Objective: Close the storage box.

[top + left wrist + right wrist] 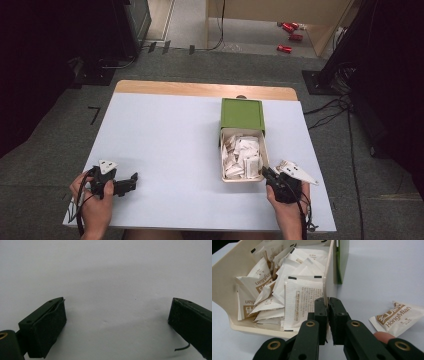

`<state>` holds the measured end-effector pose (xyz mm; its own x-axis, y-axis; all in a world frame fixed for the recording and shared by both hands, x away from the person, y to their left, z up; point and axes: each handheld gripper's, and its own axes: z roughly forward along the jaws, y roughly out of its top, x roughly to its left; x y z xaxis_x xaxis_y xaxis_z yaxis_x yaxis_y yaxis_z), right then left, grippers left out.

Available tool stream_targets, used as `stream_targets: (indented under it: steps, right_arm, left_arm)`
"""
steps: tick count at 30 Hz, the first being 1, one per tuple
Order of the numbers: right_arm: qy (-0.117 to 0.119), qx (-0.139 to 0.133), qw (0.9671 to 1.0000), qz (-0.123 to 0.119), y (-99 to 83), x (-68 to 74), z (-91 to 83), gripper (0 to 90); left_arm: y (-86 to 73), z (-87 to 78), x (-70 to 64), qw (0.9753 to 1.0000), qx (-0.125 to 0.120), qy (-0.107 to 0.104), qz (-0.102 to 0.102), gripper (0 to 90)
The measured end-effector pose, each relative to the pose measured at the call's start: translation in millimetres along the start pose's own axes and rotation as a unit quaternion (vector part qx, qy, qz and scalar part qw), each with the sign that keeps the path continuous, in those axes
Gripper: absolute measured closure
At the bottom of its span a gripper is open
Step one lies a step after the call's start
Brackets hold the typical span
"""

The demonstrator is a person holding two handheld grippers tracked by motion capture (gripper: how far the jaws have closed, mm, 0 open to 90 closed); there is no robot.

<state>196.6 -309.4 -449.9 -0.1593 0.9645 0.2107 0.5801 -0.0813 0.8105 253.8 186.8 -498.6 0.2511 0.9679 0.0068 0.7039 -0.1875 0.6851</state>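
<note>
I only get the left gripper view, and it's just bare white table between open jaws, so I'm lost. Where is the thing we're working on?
Observer: A cream drawer full of packets, pulled out of a green sleeve, sits on the table's right half, well away from the left tool.
Operator: What is the right tool doing?
Observer: The right tool is shut on the drawer's side wall, near its front corner.
Operator: Anything outside the drawer?
Observer: One loose packet lies on the table beside that tool.
</note>
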Motion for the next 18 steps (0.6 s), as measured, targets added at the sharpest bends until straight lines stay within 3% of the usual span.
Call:
stream_targets:
  steps: [11,18]
  right_arm:
    - [-0.019,0.001,0.9998,-0.006,1.5,4.5,0.3,88.4]
    - [-0.039,0.011,0.9992,0.006,5.0,10.1,-0.2,89.5]
  left_arm:
    - [0.0,0.0,0.0,1.0000,0.000,0.000,0.000,1.7]
    - [0.0,0.0,-0.1,1.0000,0.000,0.000,0.000,1.7]
